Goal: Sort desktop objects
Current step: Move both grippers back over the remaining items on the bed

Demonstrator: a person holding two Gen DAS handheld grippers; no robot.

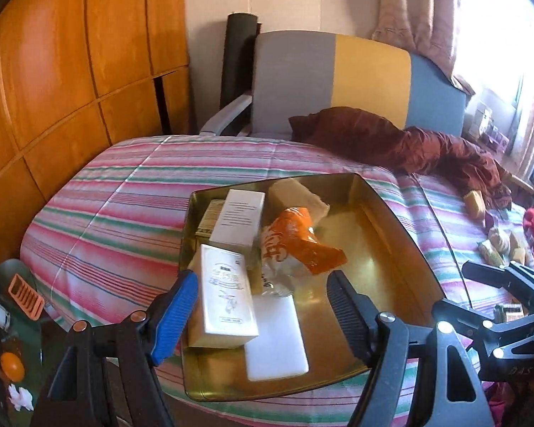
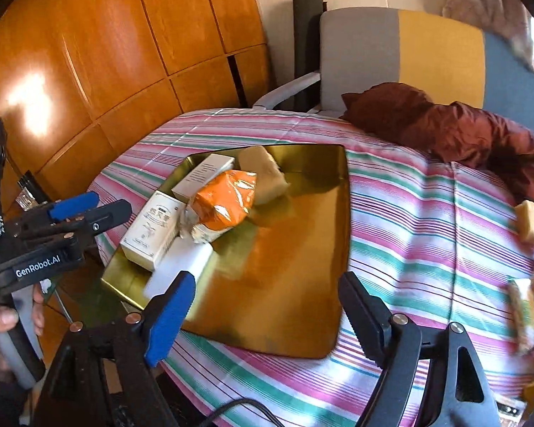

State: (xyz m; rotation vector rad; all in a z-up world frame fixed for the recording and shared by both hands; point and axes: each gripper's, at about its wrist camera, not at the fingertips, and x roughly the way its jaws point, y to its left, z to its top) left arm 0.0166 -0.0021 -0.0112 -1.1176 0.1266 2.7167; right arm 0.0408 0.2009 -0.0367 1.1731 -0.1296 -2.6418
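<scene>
Left wrist view: both grippers released above a gold tray (image 1: pixel 391 249) on the striped bed (image 1: pixel 124 195).
Left gripper (image 1: pixel 263 306) and right gripper (image 2: pixel 267 306) spread, empty; boxes and orange snack bag (image 1: pixel 295 242) fill the tray's left side.

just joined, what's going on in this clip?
A person with a gripper in each hand is sorting loose items into a gold tray on a striped bedspread. The tray already holds white boxes, an orange packet and a tan block. Both the left gripper and the right gripper are open and empty. More small items lie off to the right.
</scene>
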